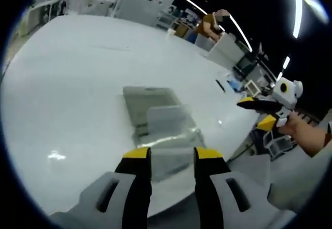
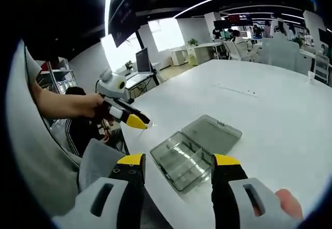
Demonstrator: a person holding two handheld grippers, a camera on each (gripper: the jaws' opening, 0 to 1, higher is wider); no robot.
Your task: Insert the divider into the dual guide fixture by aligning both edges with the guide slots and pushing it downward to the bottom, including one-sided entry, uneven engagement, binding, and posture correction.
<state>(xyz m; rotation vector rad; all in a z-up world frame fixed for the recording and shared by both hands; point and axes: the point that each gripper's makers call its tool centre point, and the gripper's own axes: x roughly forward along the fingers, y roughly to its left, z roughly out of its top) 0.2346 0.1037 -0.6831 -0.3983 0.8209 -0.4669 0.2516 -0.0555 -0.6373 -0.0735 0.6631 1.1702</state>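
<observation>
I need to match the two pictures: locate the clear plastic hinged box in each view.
Left gripper view: clear plastic hinged box lies centre, just above that view's own tool.
Right gripper view: it lies lower centre, lid open toward upper right.
Shared landmark: the white round table beneath it.

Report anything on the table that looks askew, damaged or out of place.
Nothing stands out. The clear plastic case lies open and flat near the edge of the white table, lid folded back, with no spill or visible damage. Both grippers hover apart from it, jaws open.

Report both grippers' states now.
Left gripper: open, holding nothing, jaws pointing at the clear plastic box.
Right gripper: open, holding nothing, jaws apart above the box.
</observation>
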